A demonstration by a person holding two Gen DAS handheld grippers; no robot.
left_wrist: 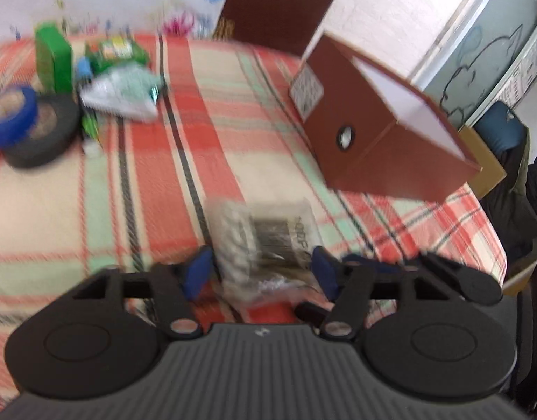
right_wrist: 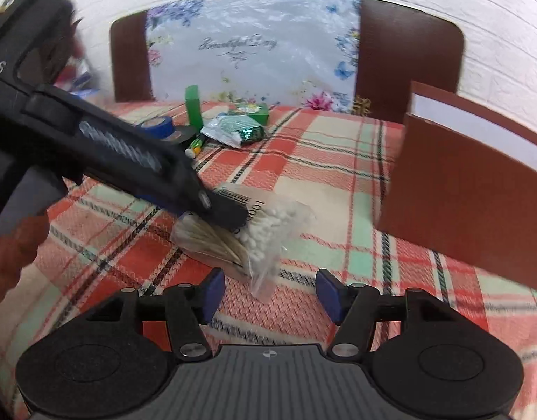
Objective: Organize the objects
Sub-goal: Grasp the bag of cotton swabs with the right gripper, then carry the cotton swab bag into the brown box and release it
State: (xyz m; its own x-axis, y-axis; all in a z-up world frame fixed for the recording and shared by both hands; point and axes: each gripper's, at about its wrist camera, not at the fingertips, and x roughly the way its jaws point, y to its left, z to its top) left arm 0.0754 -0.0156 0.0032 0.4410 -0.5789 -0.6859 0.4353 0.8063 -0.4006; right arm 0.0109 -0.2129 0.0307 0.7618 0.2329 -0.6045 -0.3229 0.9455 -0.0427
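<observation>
Left wrist view is smearing throughout; print on the bag of cotton swabs (left_wrist: 265,241) is not resolving, and the label on the brown box (left_wrist: 383,140) is staying illegible. Whether the left hand-held gripper (left_wrist: 259,273) is pressing the bag cannot be told. In the right wrist view, the left hand-held gripper's body is covering part of the bag (right_wrist: 247,234) and most of the tape rolls (right_wrist: 160,127). The picture's right edge is cutting off the box (right_wrist: 471,206). The person's hand (right_wrist: 13,255) is blurring at the left edge.
</observation>
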